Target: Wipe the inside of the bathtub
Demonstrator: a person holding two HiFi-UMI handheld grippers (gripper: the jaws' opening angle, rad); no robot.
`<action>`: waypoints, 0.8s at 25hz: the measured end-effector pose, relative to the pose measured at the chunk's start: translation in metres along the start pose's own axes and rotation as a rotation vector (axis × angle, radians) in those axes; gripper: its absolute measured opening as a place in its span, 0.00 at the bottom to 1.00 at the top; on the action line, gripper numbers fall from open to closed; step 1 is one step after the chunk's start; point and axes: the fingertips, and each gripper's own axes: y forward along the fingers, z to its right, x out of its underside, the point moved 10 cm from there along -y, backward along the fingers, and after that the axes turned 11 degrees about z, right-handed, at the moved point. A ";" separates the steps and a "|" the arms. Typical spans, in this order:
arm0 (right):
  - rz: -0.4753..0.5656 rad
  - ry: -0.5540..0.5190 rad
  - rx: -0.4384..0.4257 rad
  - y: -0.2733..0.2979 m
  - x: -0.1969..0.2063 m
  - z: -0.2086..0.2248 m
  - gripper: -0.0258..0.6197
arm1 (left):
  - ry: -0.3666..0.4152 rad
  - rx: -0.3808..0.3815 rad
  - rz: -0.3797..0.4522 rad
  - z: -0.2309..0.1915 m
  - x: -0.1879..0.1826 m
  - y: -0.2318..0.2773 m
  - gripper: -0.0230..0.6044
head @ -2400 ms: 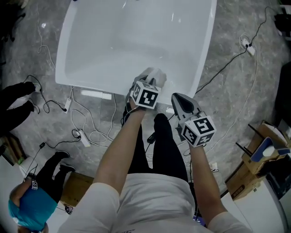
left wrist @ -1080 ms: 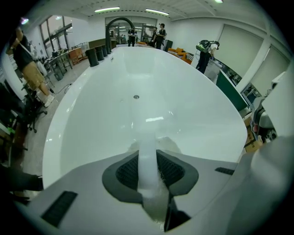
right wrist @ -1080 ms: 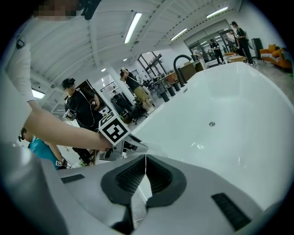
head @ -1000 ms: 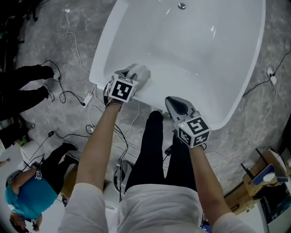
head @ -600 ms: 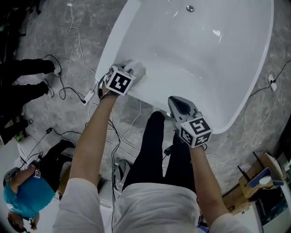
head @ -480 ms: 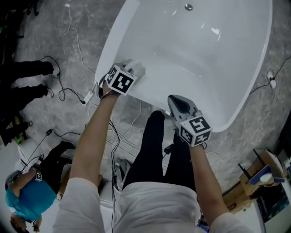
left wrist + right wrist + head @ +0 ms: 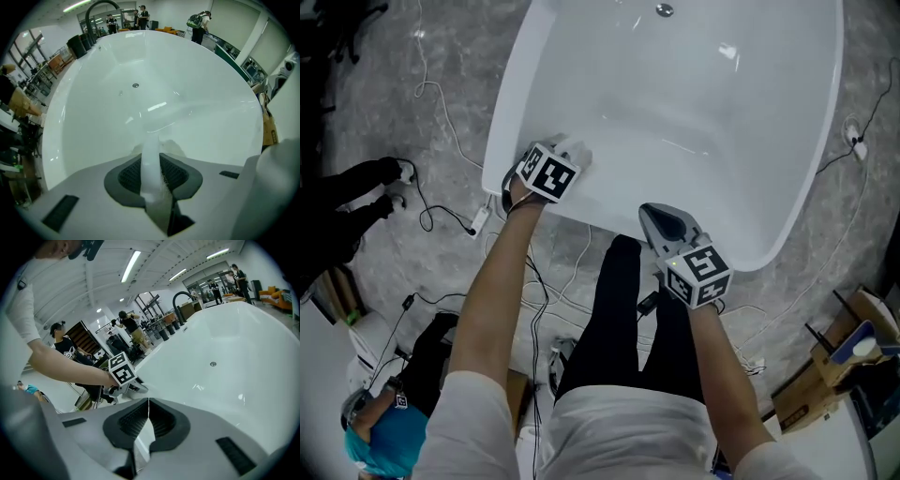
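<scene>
The left hand-held gripper [image 7: 560, 159], a cloth [image 7: 151, 164] pinched between its jaws, sits at the near left rim of the bathtub [image 7: 797, 159]. The right hand-held gripper [image 7: 654, 214] hangs over the near rim, to its right. The drain [image 7: 664, 10] lies at the far end, and cables [image 7: 441, 103] trail over the floor [image 7: 375, 122] to the left.

In the head view the bathtub [image 7: 825, 141] runs off the picture at 12 o'clock, so its far end is cut off. The cloth [image 7: 576, 153] is mostly hidden under the left gripper [image 7: 561, 163]. A person [image 7: 380, 436] at 7 o'clock and a box [image 7: 848, 356] at 4 o'clock are cut by the edge. In the left gripper view, the people [image 7: 140, 11] at 12 o'clock are too small to tell much.
</scene>
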 end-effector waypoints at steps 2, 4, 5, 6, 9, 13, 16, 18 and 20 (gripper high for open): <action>0.003 0.000 -0.005 -0.002 -0.002 0.005 0.07 | -0.012 0.000 -0.014 0.000 -0.004 0.008 0.20; 0.006 -0.001 -0.013 -0.004 -0.004 0.011 0.07 | -0.027 -0.004 -0.032 -0.001 -0.008 0.014 0.20; 0.007 0.001 -0.017 -0.005 -0.004 0.014 0.07 | -0.032 -0.004 -0.045 -0.001 -0.009 0.017 0.20; 0.007 0.004 -0.018 -0.007 -0.004 0.017 0.07 | -0.035 0.000 -0.058 0.000 -0.011 0.021 0.20; 0.007 0.005 -0.023 -0.010 -0.002 0.029 0.07 | -0.045 0.020 -0.096 -0.001 -0.017 0.032 0.20; 0.002 0.000 -0.032 -0.015 0.000 0.041 0.07 | -0.056 0.039 -0.131 0.001 -0.019 0.045 0.20; 0.005 0.008 -0.029 -0.019 0.001 0.048 0.07 | -0.058 0.056 -0.155 0.001 -0.020 0.052 0.20; 0.007 0.015 -0.024 -0.023 0.003 0.055 0.07 | -0.061 0.060 -0.159 0.002 -0.023 0.058 0.20; 0.003 0.020 -0.023 -0.024 0.006 0.060 0.07 | -0.067 0.064 -0.164 0.003 -0.025 0.063 0.20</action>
